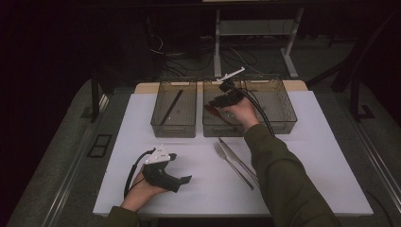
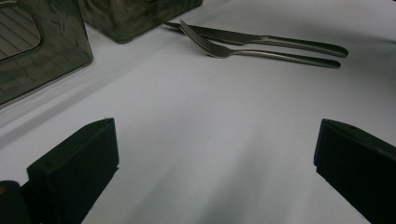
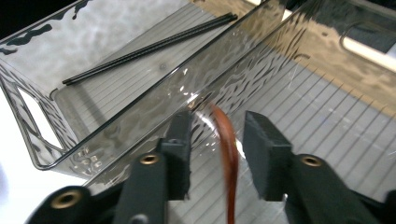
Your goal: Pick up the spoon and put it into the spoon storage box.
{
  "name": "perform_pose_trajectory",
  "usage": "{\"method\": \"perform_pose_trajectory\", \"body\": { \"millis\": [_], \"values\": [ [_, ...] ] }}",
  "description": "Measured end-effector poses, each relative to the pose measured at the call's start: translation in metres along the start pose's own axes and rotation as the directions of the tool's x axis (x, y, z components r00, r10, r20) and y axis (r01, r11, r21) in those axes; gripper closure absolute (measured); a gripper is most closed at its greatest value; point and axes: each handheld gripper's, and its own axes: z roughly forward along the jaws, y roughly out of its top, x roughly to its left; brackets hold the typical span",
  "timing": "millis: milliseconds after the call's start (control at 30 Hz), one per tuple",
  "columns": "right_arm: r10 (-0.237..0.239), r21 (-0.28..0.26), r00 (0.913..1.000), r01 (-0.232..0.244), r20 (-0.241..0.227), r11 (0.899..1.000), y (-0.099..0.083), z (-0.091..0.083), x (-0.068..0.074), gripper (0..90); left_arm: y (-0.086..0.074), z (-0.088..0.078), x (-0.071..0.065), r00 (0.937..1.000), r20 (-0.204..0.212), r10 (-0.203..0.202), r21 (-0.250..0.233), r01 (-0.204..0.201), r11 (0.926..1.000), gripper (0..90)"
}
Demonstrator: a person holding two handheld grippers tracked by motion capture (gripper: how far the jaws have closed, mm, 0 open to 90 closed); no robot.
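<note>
My right gripper point(image 1: 218, 101) reaches down into the right-hand clear bin point(image 1: 283, 106). Its jaws point(image 3: 217, 123) stand open, with a thin reddish-brown piece point(image 3: 229, 154) hanging blurred between them and a gap on each side; what it is I cannot tell. From above it shows as a red patch point(image 1: 211, 112) under the gripper. Two black chopsticks point(image 3: 149, 46) lie in the left-hand bin point(image 1: 173, 127). My left gripper point(image 1: 180, 168) rests on the white table top at the front left, open point(image 2: 215, 135) and with nothing between its jaws.
A fork point(image 1: 231, 165) and a knife point(image 1: 239, 161) lie side by side on the white table top point(image 1: 302, 179) in front of the right bin; the left gripper view has the fork point(image 2: 261, 52) and knife point(image 2: 261, 39) ahead. The bins stand side by side at the back.
</note>
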Motion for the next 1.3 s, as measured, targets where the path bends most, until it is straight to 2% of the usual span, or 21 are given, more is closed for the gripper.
{"method": "perform_pose_trajectory", "body": {
  "millis": [133, 233, 567, 800, 933, 1300],
  "values": [
    [-0.012, -0.021, 0.9999, 0.012, -0.006, 1.0, 0.0, -0.008, 0.003, 55.1, 0.0, 0.0, 0.0, 1.0, 0.001, 0.0, -0.002, 0.0, 1.0, 0.0],
    [-0.016, -0.037, 0.9994, 0.015, -0.03, 0.999, -0.003, -0.015, 0.004, 52.7, 0.0, 0.0, 0.0, 1.0, 0.0, 0.002, 0.0, -0.002, 1.0, 0.0],
    [-0.02, -0.075, 0.9976, 0.015, -0.067, 0.997, -0.024, -0.047, 0.009, 50.5, -0.001, 0.001, -0.001, 1.0, -0.002, -0.001, 0.0, 0.001, 1.0, 0.0],
    [-0.034, -0.094, 0.9973, 0.028, -0.065, 0.995, -0.043, -0.064, 0.015, 48.9, -0.001, 0.001, -0.001, 1.0, -0.003, 0.001, 0.009, -0.001, 1.0, 0.0],
    [-0.032, -0.106, 0.9964, 0.023, -0.079, 0.994, -0.056, -0.071, 0.017, 48.9, -0.001, 0.001, -0.001, 1.0, -0.002, -0.006, 0.004, 0.006, 1.0, 0.0],
    [-0.006, -0.079, 0.9949, -0.002, -0.101, 0.997, -0.098, -0.089, 0.02, 45.9, -0.002, 0.0, 0.0, 1.0, -0.003, -0.006, 0.006, 0.006, 1.0, 0.0]
  ]
}}
